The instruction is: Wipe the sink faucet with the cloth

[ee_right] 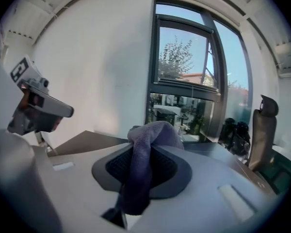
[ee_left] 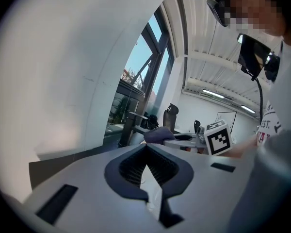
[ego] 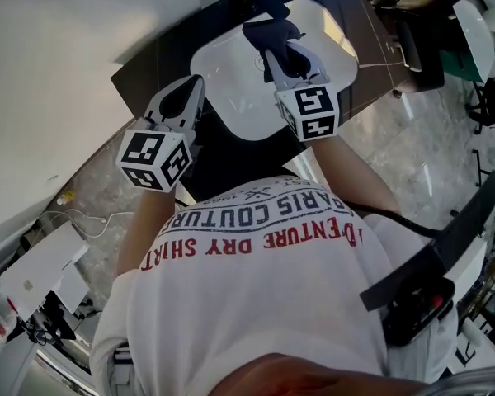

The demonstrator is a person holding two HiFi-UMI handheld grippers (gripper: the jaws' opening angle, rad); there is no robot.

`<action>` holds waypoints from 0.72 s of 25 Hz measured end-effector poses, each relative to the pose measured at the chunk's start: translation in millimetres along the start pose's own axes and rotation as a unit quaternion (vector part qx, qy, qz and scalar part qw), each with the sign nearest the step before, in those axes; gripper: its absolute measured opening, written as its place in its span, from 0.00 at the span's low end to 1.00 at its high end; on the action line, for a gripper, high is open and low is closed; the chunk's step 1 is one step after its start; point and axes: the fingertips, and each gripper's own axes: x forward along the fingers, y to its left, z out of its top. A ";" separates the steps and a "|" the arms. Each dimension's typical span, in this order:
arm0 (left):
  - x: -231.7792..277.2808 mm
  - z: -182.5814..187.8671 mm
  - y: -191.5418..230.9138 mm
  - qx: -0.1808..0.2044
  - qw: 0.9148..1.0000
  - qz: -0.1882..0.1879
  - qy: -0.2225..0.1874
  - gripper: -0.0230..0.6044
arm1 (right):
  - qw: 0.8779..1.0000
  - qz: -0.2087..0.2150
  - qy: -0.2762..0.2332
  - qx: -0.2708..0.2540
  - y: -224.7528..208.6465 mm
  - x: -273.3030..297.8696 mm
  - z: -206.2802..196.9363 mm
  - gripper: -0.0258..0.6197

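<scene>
Head view: right hand-held gripper (ego: 272, 52) is clamped on the dark cloth (ego: 268, 30). The cloth bunches just past its jaw tips, over the far rim of the white sink (ego: 223, 73). Left hand-held gripper (ego: 196, 82) has its jaws together with nothing in them. It sits at the sink's left edge over the dark worktop (ego: 148, 64), well apart from the cloth. Only this view shows the sink.

Left gripper view: left hand-held gripper (ee_left: 146, 147) has its tips meeting and holds nothing. Ahead of it, the right hand-held gripper (ee_left: 173, 139) holds the cloth (ee_left: 157, 134) just beside a dark post (ee_left: 127, 127) with a side arm. I can't tell if that's the faucet, and no other view shows it.

Right gripper view: the cloth (ee_right: 140, 169) is pinched between the jaws of the right hand-held gripper (ee_right: 145, 152), bulging over the tips and trailing back toward the camera. The left hand-held gripper (ee_right: 63, 111) is off to the left, seen side-on.

Count: two hand-held grippers, one cloth, one sink.
</scene>
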 end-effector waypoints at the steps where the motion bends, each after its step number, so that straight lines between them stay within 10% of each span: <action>1: -5.2 1.5 -4.8 -0.002 1.000 -0.003 -0.002 0.04 | 1.000 0.025 0.002 -0.007 8.0 -10.9 4.4 0.15; 11: -43.5 0.5 -110.9 0.014 0.999 0.037 -0.036 0.04 | 0.986 0.162 -0.030 0.010 16.7 -124.4 23.6 0.15; 18: -35.5 -75.9 -308.4 0.016 0.994 0.086 -0.072 0.04 | 0.967 0.249 -0.060 -0.016 -33.8 -298.7 -50.8 0.15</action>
